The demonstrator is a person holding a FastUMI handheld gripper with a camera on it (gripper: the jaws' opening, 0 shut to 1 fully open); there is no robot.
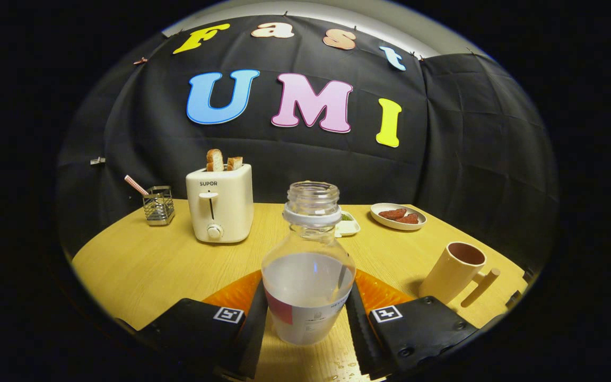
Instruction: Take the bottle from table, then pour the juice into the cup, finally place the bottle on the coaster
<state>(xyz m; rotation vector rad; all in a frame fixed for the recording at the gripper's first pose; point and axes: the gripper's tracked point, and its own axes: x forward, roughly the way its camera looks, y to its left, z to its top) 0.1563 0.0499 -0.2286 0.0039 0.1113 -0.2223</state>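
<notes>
- i see the gripper (308,323) low over the near edge of the wooden table (141,265), its two black fingers (255,329) closed in on either side of the bottle (308,281).
- both ribbed inner faces lie against the bottle's lower body, so i take it as held between them, upright.
- the bottle is clear, with no cap on its open mouth; a white ring sits just under the threads, and a pale, cloudy liquid fills about the lower half. a label with a pink patch wraps its lower part.
- behind the bottle's base, showing on both sides of it, is an orange coaster (236,292); from here i cannot tell whether the bottle stands on the coaster or hangs just above it.
- a few water drops (345,366) lie on the table near the right finger.
- to the right of the gripper, well apart from the bottle, stands a tan cup (454,270) with a straight peg-like handle on its right side; its inside is brownish, and i cannot tell if anything is in it.
- far left of the bottle is a white toaster (220,204) with two slices of bread (219,160) sticking up from its slots.
- farther left, a small wire basket (159,205) holds a pink checked stick (136,184).
- just behind the bottle's shoulder on the right is a small white dish (349,225) with something green in it.
- far right of that, an oval plate (398,216) carries two reddish-brown pieces.
</notes>
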